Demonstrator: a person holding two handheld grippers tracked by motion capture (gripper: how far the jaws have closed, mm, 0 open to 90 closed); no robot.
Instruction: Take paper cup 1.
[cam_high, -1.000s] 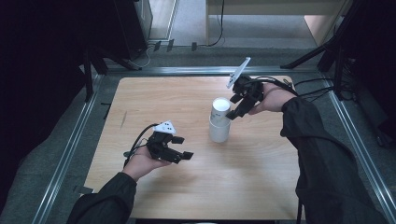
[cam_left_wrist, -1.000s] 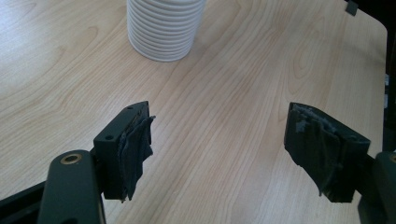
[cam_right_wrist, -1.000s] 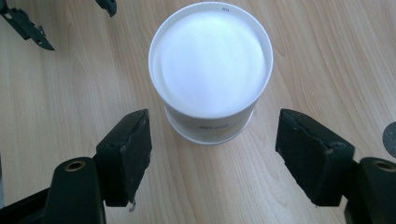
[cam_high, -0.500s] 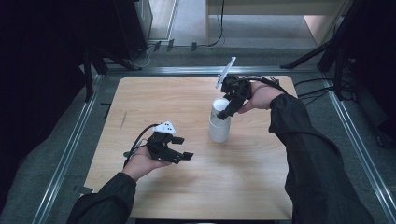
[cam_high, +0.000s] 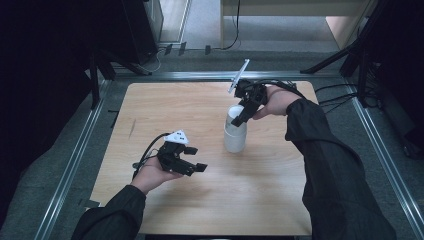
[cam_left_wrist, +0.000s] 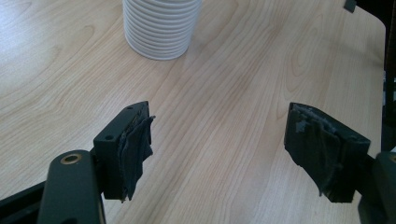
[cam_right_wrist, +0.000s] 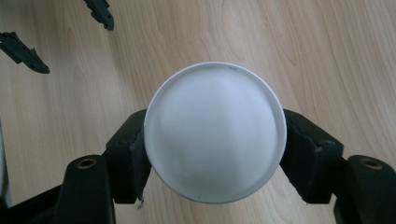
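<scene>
Both jaws of my right gripper (cam_right_wrist: 212, 154) have just been closing onto the top white cup (cam_right_wrist: 215, 133) of the stack (cam_high: 235, 132) mid-table, while my left gripper (cam_left_wrist: 217, 154) is waiting half open, holding nothing.

Left forearm in from the bottom edge, dark sleeve, hand cupped under the left gripper (cam_high: 192, 166), held low and level, jaws pointing right in the high view and standing apart with nothing between them. Right arm stretched forward, sleeve running up the right side, wrist bent, right gripper (cam_high: 243, 113) tipped steeply downward. Jaws there just been closing, pads (cam_right_wrist: 133, 154) now against both sides of a round white top.
</scene>
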